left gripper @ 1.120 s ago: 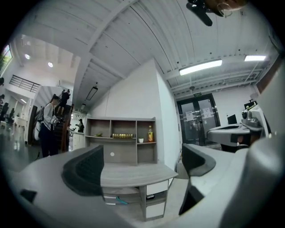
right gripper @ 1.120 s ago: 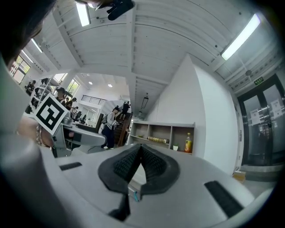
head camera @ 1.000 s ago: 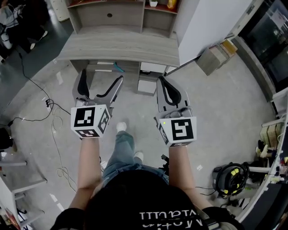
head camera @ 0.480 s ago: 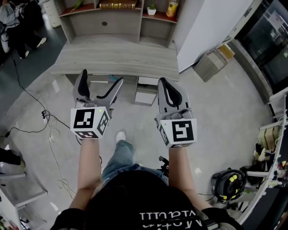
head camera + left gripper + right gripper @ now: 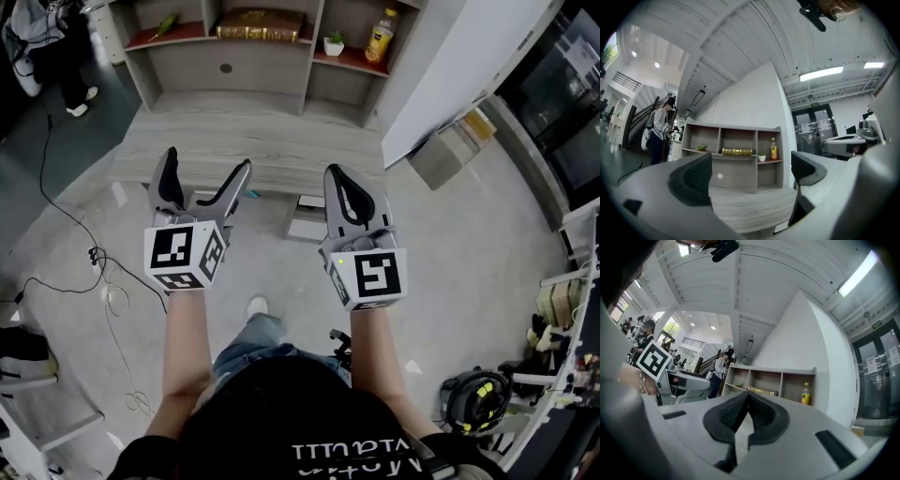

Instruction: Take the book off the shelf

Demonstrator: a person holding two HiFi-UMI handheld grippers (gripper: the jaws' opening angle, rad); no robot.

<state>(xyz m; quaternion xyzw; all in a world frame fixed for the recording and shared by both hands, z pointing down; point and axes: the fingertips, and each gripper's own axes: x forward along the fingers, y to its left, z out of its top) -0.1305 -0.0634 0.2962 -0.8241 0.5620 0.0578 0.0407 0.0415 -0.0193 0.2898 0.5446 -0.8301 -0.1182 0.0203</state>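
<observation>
Jaws of the left gripper (image 5: 207,165) stand wide apart with nothing between them. Through the gap, in the left gripper view (image 5: 750,174), the desk top and the shelf beyond it show. Those of the right gripper (image 5: 338,174) are pressed together, pad against pad, and hold nothing – its own view (image 5: 747,398) shows the ribbed pads meeting along a thin seam.

Both grippers hang above the front edge of the grey wooden desk (image 5: 253,141), well short of the shelf (image 5: 308,58) at its back. They sit side by side at about the same height, marker cubes facing up. The person's bare forearms stretch straight forward, roughly parallel, and both sets of jaws point toward the shelf.

The shelf has three upper compartments. The book (image 5: 261,25) – brown with a gilt look – lies flat in the middle one, well apart from both grippers. The left compartment holds a small green object (image 5: 161,25). The right one holds a little potted plant (image 5: 334,43) and, beside it, a yellow bottle (image 5: 379,36) standing upright.

A cardboard box (image 5: 455,136) sits on the floor to the right of the desk.
</observation>
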